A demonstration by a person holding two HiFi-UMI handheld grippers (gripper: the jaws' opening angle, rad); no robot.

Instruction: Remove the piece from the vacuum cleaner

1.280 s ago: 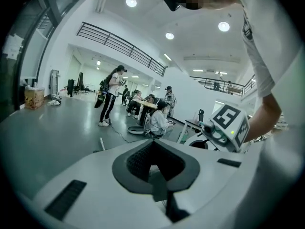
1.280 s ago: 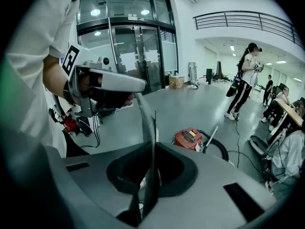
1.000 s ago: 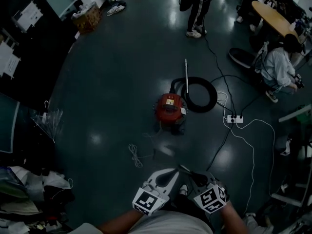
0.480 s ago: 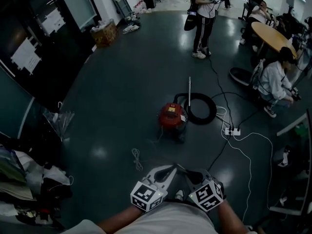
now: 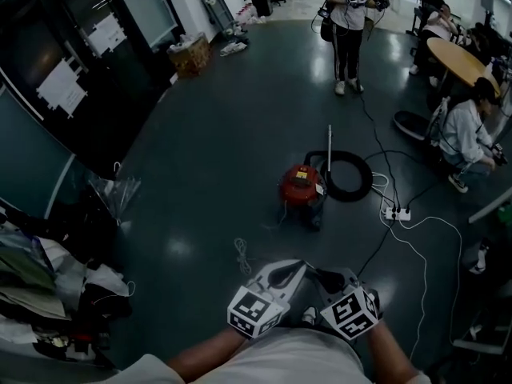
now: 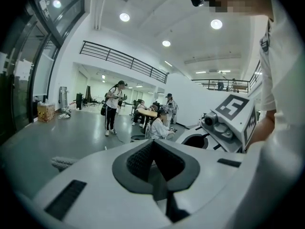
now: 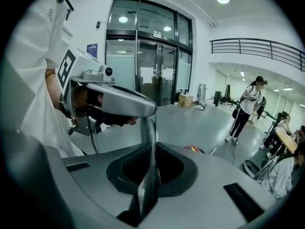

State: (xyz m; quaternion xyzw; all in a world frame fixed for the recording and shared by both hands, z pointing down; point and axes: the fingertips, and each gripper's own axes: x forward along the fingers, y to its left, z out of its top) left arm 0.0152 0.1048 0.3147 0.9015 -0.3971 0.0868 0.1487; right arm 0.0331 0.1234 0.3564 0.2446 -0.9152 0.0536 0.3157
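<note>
The red vacuum cleaner (image 5: pixel 302 185) stands on the dark floor well ahead of me. Its black hose (image 5: pixel 350 175) lies coiled to its right, and a thin metal wand (image 5: pixel 329 146) points away from it. In the right gripper view the vacuum cleaner (image 7: pixel 194 149) is a small red spot on the floor. My left gripper (image 5: pixel 291 272) and right gripper (image 5: pixel 322 278) are held side by side close to my body, far from the machine. Both are shut with nothing in them. The left gripper (image 6: pixel 153 146) view and right gripper (image 7: pixel 149 121) view show the pads together.
A white power strip (image 5: pixel 398 213) with trailing cables lies right of the hose, and a loose cord (image 5: pixel 242 255) lies on the floor nearer me. A person (image 5: pixel 350 24) stands beyond. Another person (image 5: pixel 467 136) sits by a round table (image 5: pixel 458 58). Clutter (image 5: pixel 48 290) is piled at left.
The head view has swung up and left, so more of the far room shows and the vacuum cleaner sits further right in frame. Both grippers stay together by my body.
</note>
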